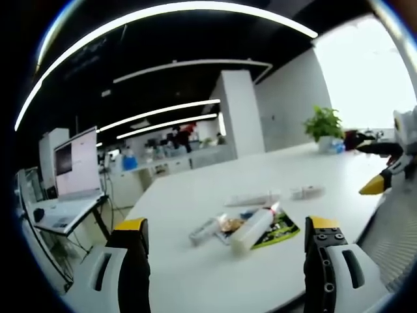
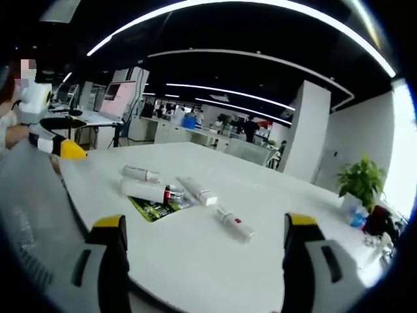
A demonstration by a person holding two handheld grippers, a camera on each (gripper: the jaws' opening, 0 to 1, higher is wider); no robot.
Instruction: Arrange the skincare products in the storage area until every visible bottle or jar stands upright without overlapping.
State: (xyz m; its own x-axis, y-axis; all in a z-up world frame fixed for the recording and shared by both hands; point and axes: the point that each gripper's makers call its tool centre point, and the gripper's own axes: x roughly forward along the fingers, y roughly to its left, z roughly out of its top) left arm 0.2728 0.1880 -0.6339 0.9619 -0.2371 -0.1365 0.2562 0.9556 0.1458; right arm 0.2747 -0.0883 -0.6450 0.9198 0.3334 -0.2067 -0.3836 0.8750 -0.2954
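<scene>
Several skincare items lie flat on the white table (image 1: 195, 280). A white bottle (image 1: 251, 229) with a red-trimmed cap rests on a green and black packet (image 1: 281, 229), with a grey tube (image 1: 205, 230) beside it. Farther back are a long white tube (image 1: 253, 198) and a small tube (image 1: 307, 192). The right gripper view has the white bottle (image 2: 146, 190), a second tube (image 2: 140, 173), the long tube (image 2: 197, 190), the small tube (image 2: 234, 225) and the packet (image 2: 153, 207). My left gripper (image 1: 227, 223) is open and short of the items. My right gripper (image 2: 205, 223) is open above the table.
A potted plant (image 1: 324, 124) stands at the table's far end, with small blue items beside it. A laptop on a stand (image 1: 75, 163) sits off the table's left side. A person (image 2: 10, 124) is at the left of the right gripper view. Desks and people fill the office behind.
</scene>
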